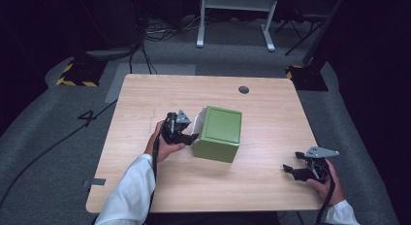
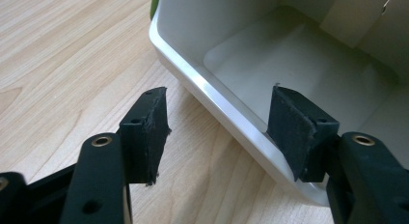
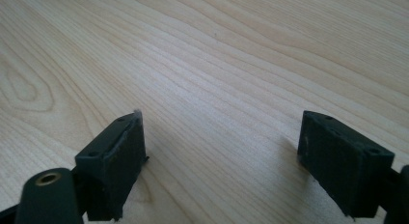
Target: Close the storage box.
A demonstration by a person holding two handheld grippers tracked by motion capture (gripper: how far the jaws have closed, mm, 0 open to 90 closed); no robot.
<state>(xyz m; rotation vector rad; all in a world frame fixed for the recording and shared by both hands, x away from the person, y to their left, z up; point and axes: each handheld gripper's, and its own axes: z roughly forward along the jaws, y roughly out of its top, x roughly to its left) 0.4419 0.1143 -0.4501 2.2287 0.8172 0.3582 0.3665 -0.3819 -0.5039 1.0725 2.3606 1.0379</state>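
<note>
— Where's the green box (image 1: 220,133)?

— Near the middle of the desk (image 1: 271,181), tipped on its side, with its white open interior (image 2: 289,55) facing the left gripper (image 1: 186,137).

— And that gripper?

— Right at the box's open mouth. Its jaws straddle the white rim (image 2: 217,108), one inside the box, one outside over the desk, with clear gaps on both sides, so nothing is pinched.

— The right gripper (image 1: 291,170)?

— Well apart from the box, toward the desk's near right corner. Its jaws stand wide over bare wood, holding nothing.
</note>
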